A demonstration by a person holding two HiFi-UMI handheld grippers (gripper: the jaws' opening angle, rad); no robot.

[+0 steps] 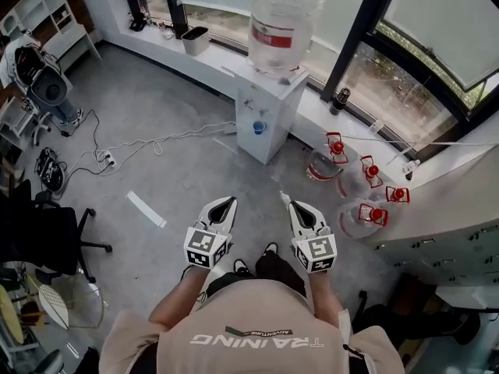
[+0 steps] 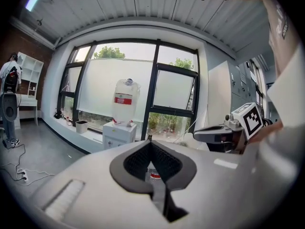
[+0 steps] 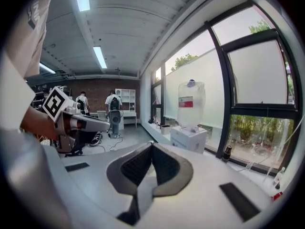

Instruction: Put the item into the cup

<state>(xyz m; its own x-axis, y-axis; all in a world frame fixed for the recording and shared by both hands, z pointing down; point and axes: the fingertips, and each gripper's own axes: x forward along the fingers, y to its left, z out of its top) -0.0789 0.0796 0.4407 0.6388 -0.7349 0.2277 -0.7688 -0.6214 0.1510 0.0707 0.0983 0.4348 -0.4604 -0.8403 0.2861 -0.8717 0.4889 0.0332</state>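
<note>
Two grippers inspected: I found the left gripper (image 1: 224, 205) closed and empty, the right gripper (image 1: 296, 207) likewise. Neither item nor cup showed in any view. Risk, in my judgement: searching on the move, I could knock the floor bottles (image 1: 320, 167).

The left claw (image 1: 224, 206) and right claw (image 1: 297, 209) are held side by side above the floor (image 1: 179, 181). Ahead of them a water dispenser (image 1: 265, 119) stands against the window ledge (image 1: 160, 44), with a large bottle (image 1: 282, 22) on top. On the floor just right of the dispenser lies a cluster of jugs (image 1: 347, 185); beyond them, at far right, are cabinets (image 1: 460, 240). Cables (image 1: 148, 145) trail across the floor to the left, and an office chair (image 1: 47, 236) stands at the left edge. A bin (image 1: 195, 40) sits on the ledge left of the dispenser, with shelves (image 1: 47, 14) in the far left corner.
</note>
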